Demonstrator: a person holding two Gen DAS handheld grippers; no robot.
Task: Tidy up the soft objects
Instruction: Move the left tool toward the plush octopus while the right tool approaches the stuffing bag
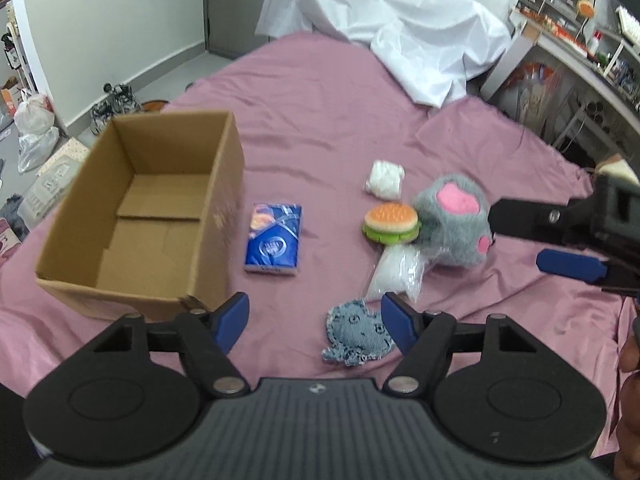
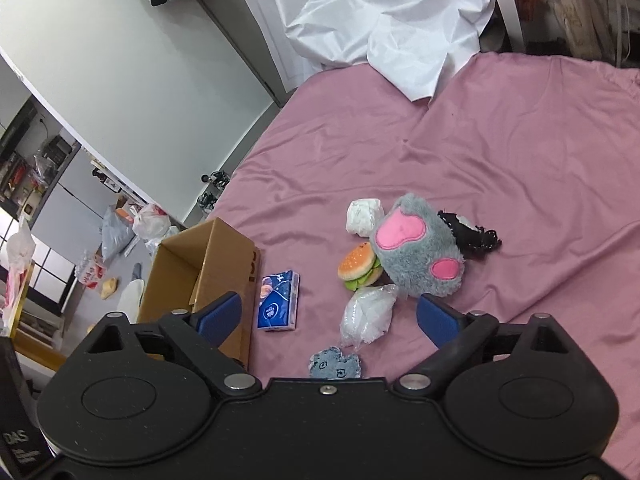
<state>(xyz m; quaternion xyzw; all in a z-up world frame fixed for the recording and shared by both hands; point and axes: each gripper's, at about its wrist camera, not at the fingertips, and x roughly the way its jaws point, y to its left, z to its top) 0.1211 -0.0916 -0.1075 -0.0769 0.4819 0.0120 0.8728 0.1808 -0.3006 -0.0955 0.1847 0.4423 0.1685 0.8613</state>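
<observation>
Your left gripper and right gripper hang over the pink sheet, jaws spread, nothing between them. The toys lie loose right of the empty box: burger touching the grey plush.

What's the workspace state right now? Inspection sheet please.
Surface: pink sheet, wrinkled.
Job's things: cardboard box open, empty; tissue pack beside it; burger toy touching grey plush paw; two clear bags; denim patch; black item behind the paw.
Clutter: white cloth at the far edge.
Grippers: left claw and right claw open, holding nothing.
Cables: nothing seen.
Surroundings: shelves, floor bags.
</observation>
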